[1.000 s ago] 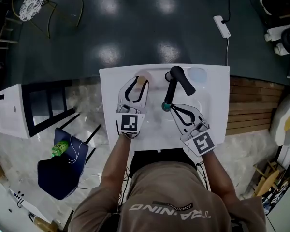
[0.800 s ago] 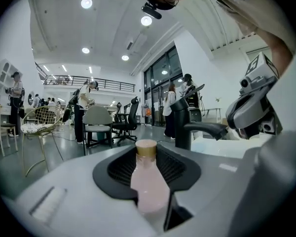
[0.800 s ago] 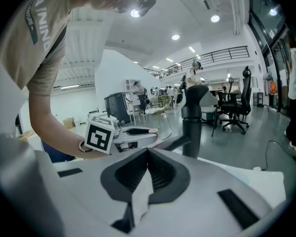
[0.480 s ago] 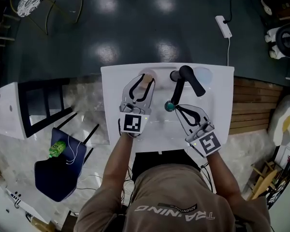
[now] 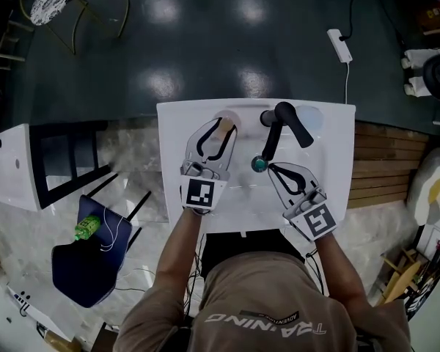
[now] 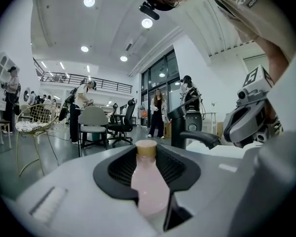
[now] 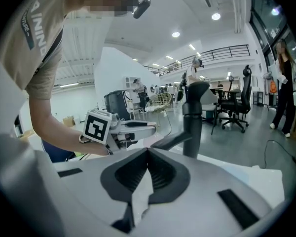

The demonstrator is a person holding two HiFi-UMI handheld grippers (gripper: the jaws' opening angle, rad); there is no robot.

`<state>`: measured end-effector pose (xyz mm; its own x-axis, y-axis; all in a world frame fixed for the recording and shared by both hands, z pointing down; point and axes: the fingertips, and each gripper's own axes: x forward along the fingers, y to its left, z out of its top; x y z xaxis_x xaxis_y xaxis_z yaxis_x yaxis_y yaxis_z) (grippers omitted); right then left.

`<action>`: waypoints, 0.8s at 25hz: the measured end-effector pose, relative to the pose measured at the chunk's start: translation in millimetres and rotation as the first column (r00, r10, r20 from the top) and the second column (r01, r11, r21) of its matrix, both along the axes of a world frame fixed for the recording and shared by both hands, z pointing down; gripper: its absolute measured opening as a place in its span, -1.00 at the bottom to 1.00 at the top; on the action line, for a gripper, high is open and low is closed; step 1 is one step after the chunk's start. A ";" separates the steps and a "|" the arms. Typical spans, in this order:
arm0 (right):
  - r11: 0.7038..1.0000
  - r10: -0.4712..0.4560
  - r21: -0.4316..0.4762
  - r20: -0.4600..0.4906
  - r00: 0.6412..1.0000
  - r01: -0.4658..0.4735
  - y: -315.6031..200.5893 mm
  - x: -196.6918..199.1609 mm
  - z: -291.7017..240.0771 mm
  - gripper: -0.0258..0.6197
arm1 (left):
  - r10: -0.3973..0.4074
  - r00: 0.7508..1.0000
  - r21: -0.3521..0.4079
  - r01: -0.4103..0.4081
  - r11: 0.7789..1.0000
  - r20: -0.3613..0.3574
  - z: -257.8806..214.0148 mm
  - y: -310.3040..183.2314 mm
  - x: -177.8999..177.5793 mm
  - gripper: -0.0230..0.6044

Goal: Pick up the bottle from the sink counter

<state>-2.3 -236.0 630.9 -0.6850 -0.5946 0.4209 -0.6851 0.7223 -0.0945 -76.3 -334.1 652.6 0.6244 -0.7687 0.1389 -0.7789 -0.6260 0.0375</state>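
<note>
A pale pink bottle (image 5: 218,131) with a tan cap stands on the white sink counter (image 5: 172,123), left of the black faucet (image 5: 282,119). My left gripper (image 5: 221,122) reaches around it. In the left gripper view the bottle (image 6: 148,181) rises between the black pads (image 6: 117,169), and the jaws are closing on it. My right gripper (image 5: 268,167) hovers over the basin, just right of the faucet's spout tip (image 5: 259,164). In the right gripper view its jaws (image 7: 147,153) meet at the tips with nothing between them, and the faucet (image 7: 192,115) stands just beyond.
The counter's far edge borders a dark glossy floor. A blue chair (image 5: 95,251) with a green bottle (image 5: 88,226) stands at the lower left, a white cabinet (image 5: 15,171) at the far left, and wooden boards (image 5: 385,163) to the right. A power strip (image 5: 339,44) lies on the floor.
The head view has drifted slightly. Both grippers keep about the same places over the sink, the left one still around the bottle.
</note>
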 end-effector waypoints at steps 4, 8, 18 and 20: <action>1.000 0.001 0.026 0.007 1.000 -0.001 -3.9 -0.9 -9.7 -0.90 | 0.008 1.000 0.014 -0.008 1.000 -0.011 -18.2 4.7 -3.2 -0.52; 0.998 -0.007 0.056 0.019 1.000 0.006 -5.6 -5.7 -23.0 -0.90 | 0.002 1.000 0.019 -0.002 1.000 -0.007 -36.2 11.7 -9.5 -0.52; 0.988 -0.031 0.150 0.039 0.999 0.025 -6.2 -10.7 -71.2 -0.90 | 0.007 1.000 0.036 -0.006 0.999 -0.018 -97.7 42.3 -16.6 -0.52; 0.984 -0.038 0.175 0.049 0.998 0.028 -5.9 -12.1 -83.0 -0.90 | 0.006 1.000 0.043 -0.005 0.999 -0.029 -109.5 47.1 -18.1 -0.52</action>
<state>-14.5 -241.9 547.9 -0.7238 -0.6322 0.2764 -0.6580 0.7530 -0.0007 -94.5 -287.0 543.0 0.6319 -0.7701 0.0876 -0.7744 -0.6318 0.0326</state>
